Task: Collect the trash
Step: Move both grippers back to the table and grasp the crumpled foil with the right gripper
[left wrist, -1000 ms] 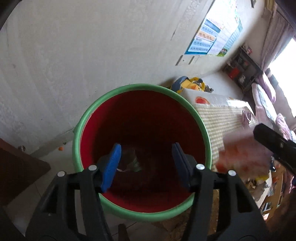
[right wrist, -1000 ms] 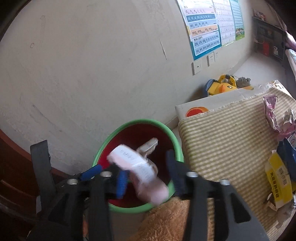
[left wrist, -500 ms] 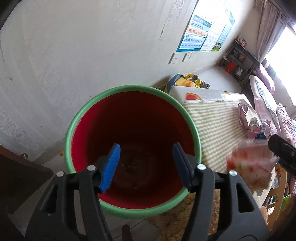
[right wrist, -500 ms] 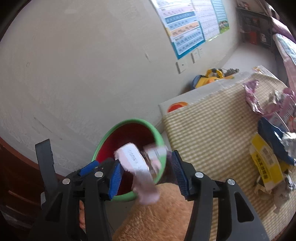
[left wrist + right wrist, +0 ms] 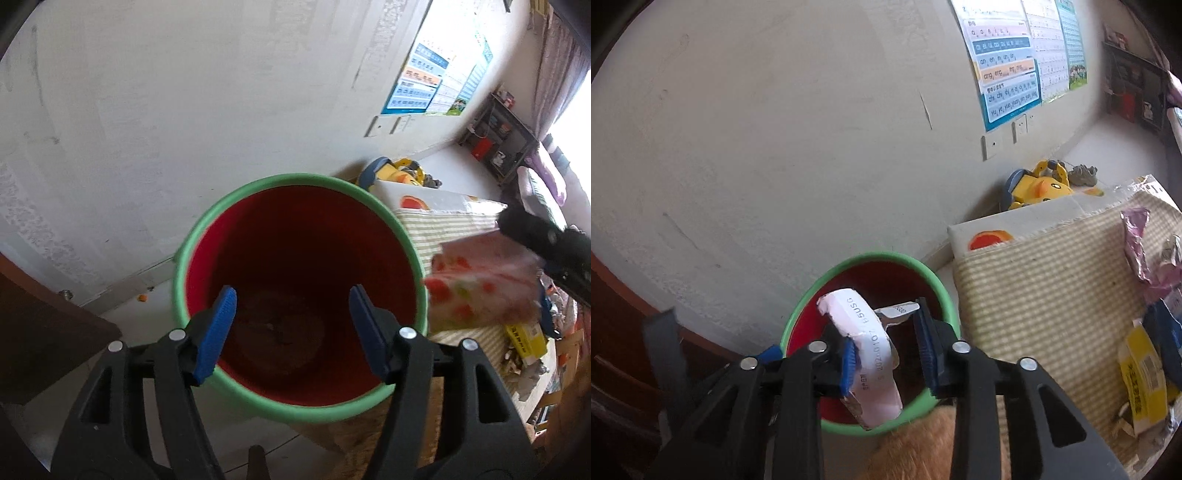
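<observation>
1. Only the left wrist view looks down into the bin (image 5: 295, 192): the red inside is seen, with the left gripper (image 5: 291, 332) spread wide over it, nothing held.
2. In the right wrist view the pink wrapper (image 5: 864, 347) is seen against the left pad of the right gripper (image 5: 888, 354); whether it's actually clamped can't be told.
3. Farther off, more wrappers (image 5: 1141, 373) are left on the checked cloth (image 5: 1034, 280).

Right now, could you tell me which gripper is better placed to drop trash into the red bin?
Right. The right gripper has the pink wrapper over the bin; the left gripper hangs open and empty.
</observation>
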